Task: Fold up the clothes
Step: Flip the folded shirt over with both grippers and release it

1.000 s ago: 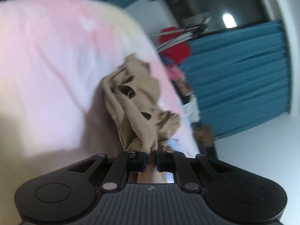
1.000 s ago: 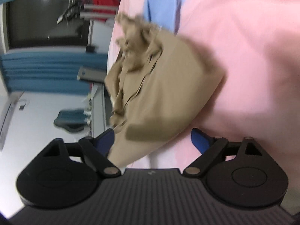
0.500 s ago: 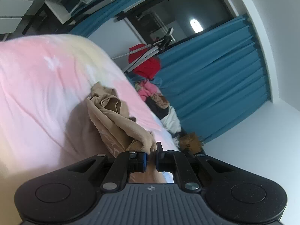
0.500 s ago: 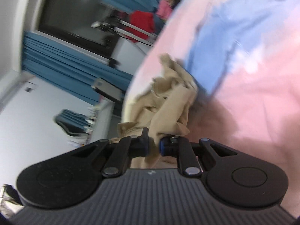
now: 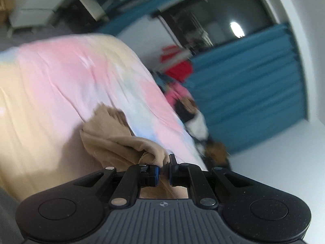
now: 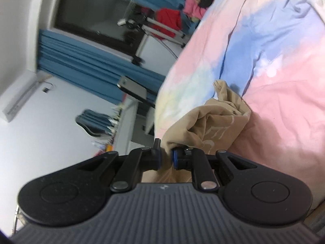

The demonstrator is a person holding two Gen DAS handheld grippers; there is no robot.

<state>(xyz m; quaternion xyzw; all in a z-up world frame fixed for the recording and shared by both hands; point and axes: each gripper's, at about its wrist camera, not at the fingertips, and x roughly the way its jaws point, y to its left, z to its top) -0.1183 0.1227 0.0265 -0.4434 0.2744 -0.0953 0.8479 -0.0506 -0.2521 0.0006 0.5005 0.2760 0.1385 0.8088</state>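
Note:
A tan garment (image 5: 113, 140) hangs bunched over a bed with a pink, blue and yellow pastel sheet (image 5: 61, 77). My left gripper (image 5: 163, 169) is shut on one edge of the garment. My right gripper (image 6: 166, 157) is shut on another edge of the same tan garment (image 6: 215, 122), which shows a pale printed mark. The cloth droops between both grippers toward the sheet (image 6: 284, 93). The rest of the garment below the grippers is hidden.
A heap of clothes (image 5: 186, 105) lies at the far end of the bed. A red garment on a rack (image 6: 168, 18) stands before blue curtains (image 5: 254, 77) and a dark window. White furniture (image 5: 61, 2) stands at the upper left of the left wrist view.
My right gripper closed on the tan garment, which it only hovered around a second ago. Both grippers lifted and tilted, so the garment now hangs stretched between them.

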